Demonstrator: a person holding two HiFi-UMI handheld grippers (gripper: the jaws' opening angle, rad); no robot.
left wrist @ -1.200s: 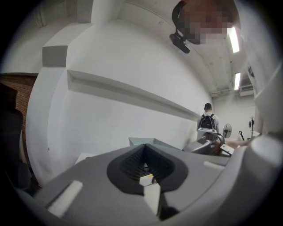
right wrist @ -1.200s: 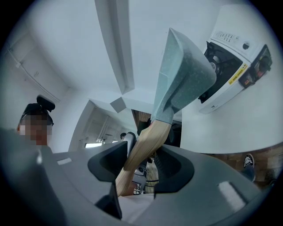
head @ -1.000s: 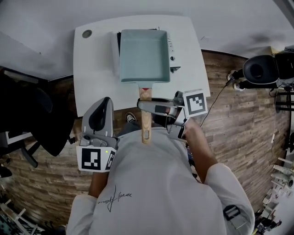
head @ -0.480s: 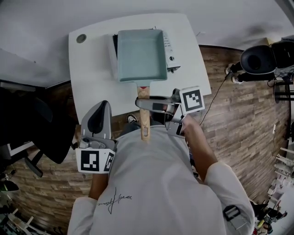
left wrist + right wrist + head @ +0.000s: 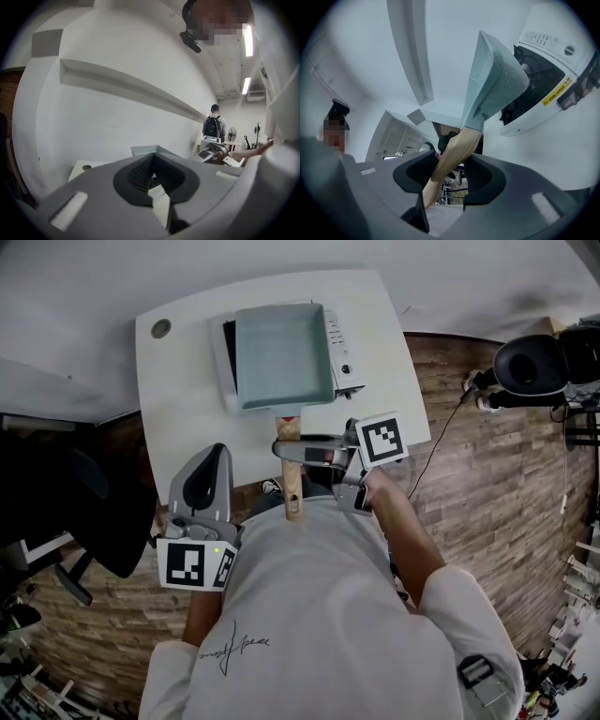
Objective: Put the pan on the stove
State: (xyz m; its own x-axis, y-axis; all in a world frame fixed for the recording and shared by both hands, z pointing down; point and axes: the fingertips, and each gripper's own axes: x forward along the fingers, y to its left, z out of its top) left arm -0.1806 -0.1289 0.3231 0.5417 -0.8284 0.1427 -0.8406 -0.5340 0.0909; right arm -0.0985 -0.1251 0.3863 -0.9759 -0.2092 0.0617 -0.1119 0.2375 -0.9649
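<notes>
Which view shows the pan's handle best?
The right gripper view: the wooden handle lies clamped in the right tool. The head view shows it small, crossed by that tool. The left gripper view doesn't show it.

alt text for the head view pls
From above, the right gripper holds a pale blue rectangular pan by its wooden handle over a white stove on a white table. The left gripper, shut and empty, hangs near the table's edge.

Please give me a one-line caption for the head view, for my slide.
Right gripper holds the wooden handle of a pale blue rectangular pan over a white tabletop stove.
</notes>
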